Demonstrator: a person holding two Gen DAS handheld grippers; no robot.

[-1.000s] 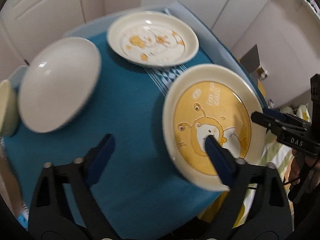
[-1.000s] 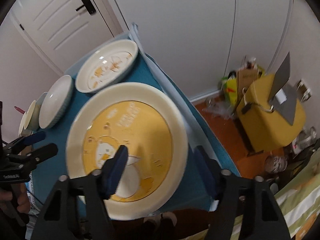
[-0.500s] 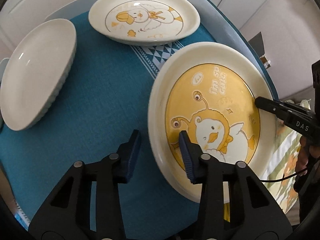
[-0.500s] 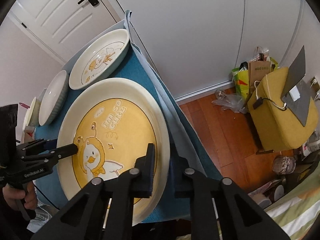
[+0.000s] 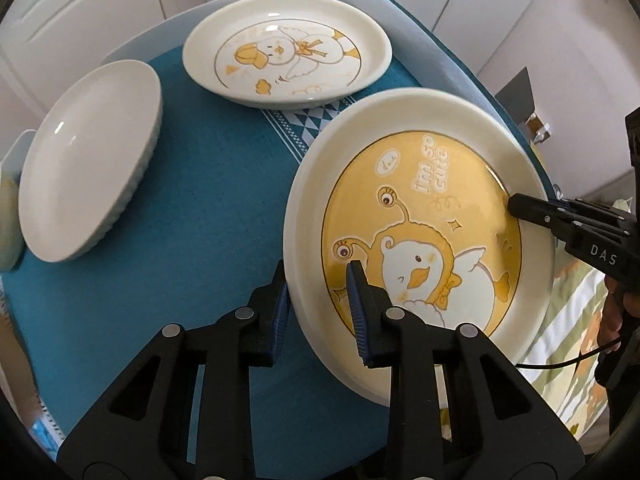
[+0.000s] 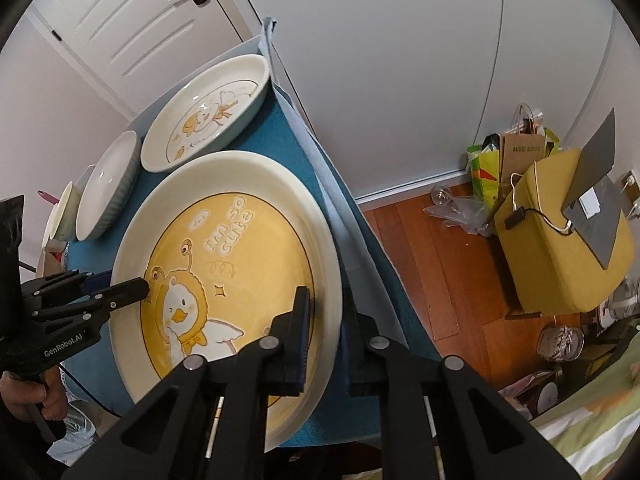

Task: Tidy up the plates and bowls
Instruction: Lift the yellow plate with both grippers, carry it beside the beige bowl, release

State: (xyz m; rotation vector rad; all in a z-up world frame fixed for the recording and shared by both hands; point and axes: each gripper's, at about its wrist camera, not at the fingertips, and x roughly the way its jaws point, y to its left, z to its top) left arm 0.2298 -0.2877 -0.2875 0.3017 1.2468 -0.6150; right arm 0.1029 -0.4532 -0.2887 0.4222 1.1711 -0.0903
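A large yellow duck plate point(image 5: 432, 216) with a cream rim sits tilted at the table's near right corner; it also shows in the right wrist view point(image 6: 240, 256). My left gripper point(image 5: 318, 292) is shut on its left rim. My right gripper point(image 6: 324, 320) is shut on the opposite rim, and shows in the left wrist view point(image 5: 532, 210). A white duck plate point(image 5: 288, 56) lies at the far end. A plain white ribbed bowl point(image 5: 88, 160) lies at the left.
The table carries a teal cloth point(image 5: 192, 216) over a pale blue sheet. A pale green bowl point(image 5: 6, 216) sits at the far left edge. Beside the table, a yellow stool point(image 6: 560, 240) with a laptop and bags stand on the wooden floor.
Both grippers went from open around the yellow plate's rim to shut on it, one on each side. The plate sits slightly more tilted.
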